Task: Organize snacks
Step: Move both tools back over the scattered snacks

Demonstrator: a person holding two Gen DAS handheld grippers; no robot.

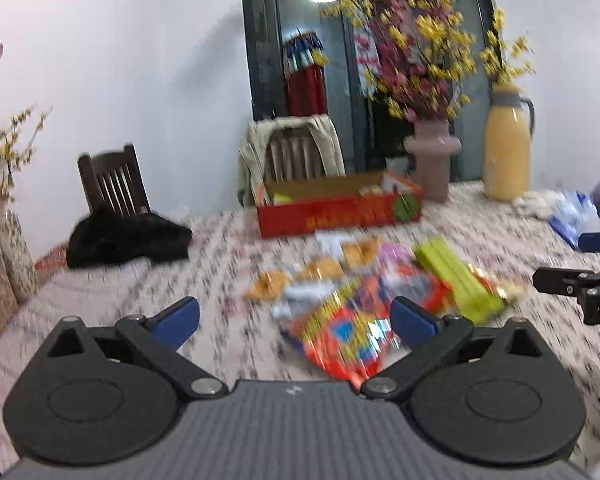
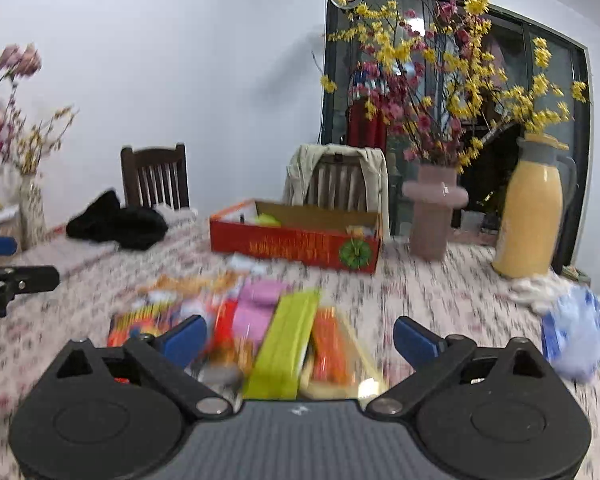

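A pile of snack packets [image 1: 364, 288] lies on the patterned tablecloth, with a red and yellow bag [image 1: 340, 336] in front and a long green pack [image 1: 456, 276] at the right. Behind it stands an open red cardboard box [image 1: 336, 212] with a few items inside. My left gripper [image 1: 296, 320] is open and empty, hovering above the pile's near edge. My right gripper [image 2: 300, 336] is open and empty above the green pack [image 2: 288, 340], an orange pack [image 2: 332, 348] and a pink pack [image 2: 256, 312]. The red box [image 2: 296, 246] shows behind. Both views are blurred.
A mauve vase of flowers [image 2: 434, 216] and a yellow thermos jug [image 2: 532, 216] stand at the back right. A blue plastic bag [image 2: 572, 332] lies at the right. A black cloth [image 2: 116, 220] and a patterned vase [image 1: 12, 252] are at the left. Chairs stand behind the table.
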